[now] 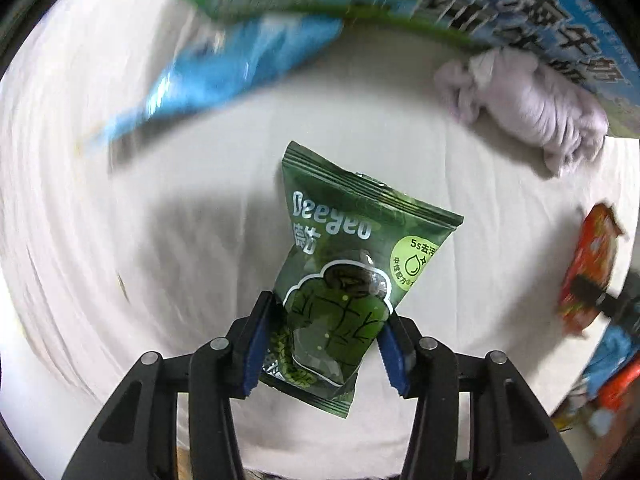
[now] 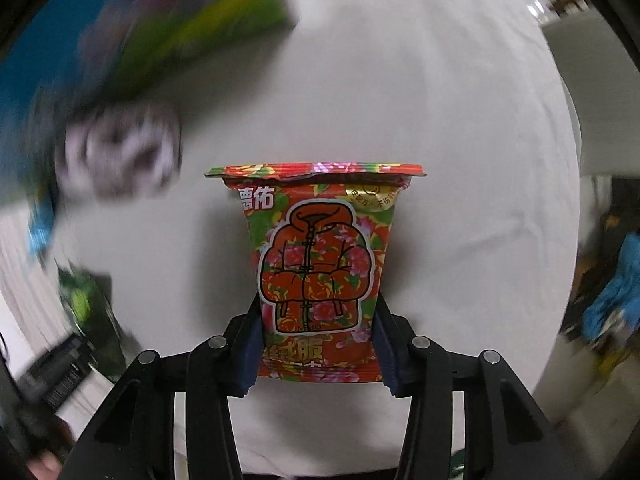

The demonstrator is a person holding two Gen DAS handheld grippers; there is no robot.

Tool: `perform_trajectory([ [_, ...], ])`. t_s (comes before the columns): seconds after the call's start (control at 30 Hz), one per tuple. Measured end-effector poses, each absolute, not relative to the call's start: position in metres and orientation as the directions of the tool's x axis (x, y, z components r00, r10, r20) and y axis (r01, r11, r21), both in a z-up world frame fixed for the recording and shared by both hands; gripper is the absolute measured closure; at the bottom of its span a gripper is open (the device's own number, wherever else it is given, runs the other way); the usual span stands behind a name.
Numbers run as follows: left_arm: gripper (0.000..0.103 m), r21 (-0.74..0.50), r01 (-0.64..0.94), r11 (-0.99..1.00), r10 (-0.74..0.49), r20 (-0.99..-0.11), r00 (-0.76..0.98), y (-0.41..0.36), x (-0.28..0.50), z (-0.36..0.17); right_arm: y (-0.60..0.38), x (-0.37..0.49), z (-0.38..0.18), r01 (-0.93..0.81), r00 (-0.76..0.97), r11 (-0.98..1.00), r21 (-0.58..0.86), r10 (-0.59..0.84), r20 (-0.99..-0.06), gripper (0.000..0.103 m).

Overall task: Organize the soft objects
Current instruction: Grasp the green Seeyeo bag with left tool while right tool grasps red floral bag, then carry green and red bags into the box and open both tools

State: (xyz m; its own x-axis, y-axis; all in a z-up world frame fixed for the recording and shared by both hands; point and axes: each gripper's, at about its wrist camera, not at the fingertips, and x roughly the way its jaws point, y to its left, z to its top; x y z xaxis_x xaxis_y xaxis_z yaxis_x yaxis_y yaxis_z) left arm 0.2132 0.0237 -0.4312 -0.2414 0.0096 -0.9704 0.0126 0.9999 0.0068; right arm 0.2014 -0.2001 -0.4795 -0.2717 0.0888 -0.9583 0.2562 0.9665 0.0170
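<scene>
1. Your left tool [image 1: 326, 346] is clenched on the green packet [image 1: 352, 264], printed "Deeyeo" and "5s"; it is held above the white-covered worktop [image 1: 200, 220].
2. Your right tool [image 2: 316, 350] is clenched on the red floral packet [image 2: 318, 264], which shows a drawn jacket and "德佑".
3. The lilac cloth [image 1: 528, 104] lies far right against the blue carton [image 1: 560, 32], whose Chinese lettering is cut off.
4. The blue bag [image 1: 224, 68] at far left is blurred; its print is unreadable.
</scene>
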Motion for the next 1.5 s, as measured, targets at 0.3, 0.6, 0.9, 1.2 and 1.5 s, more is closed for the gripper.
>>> perform_trajectory([
  [0.3,0.056,0.007,0.013,1.000,0.010,-0.969,-0.247,0.014,0.196,-0.444,-0.175,0.200,-0.492,0.160,-0.302,0.985,-0.056,-0.005,-0.953,0.052],
  [0.6,0.056,0.028,0.040,0.999,0.037,-0.972,-0.232,0.011,0.190,-0.449,-0.191,0.216,-0.497,0.175,-0.301,0.984,-0.036,0.018,-0.953,0.053],
  [0.9,0.066,-0.015,0.031,0.999,-0.011,-0.991,-0.132,0.003,0.177,-0.389,-0.185,0.191,-0.442,0.154,-0.214,0.985,0.081,0.113,-0.970,0.055],
  [1.2,0.067,-0.120,0.026,0.992,-0.119,-0.993,-0.021,-0.011,0.159,-0.320,-0.180,0.199,-0.356,0.087,-0.088,0.977,0.193,0.200,-0.976,0.056],
  [1.5,0.067,-0.261,0.035,0.965,-0.264,-0.958,0.110,-0.006,0.200,-0.216,-0.168,0.247,-0.262,0.057,0.049,0.954,0.293,0.291,-0.956,0.056],
])
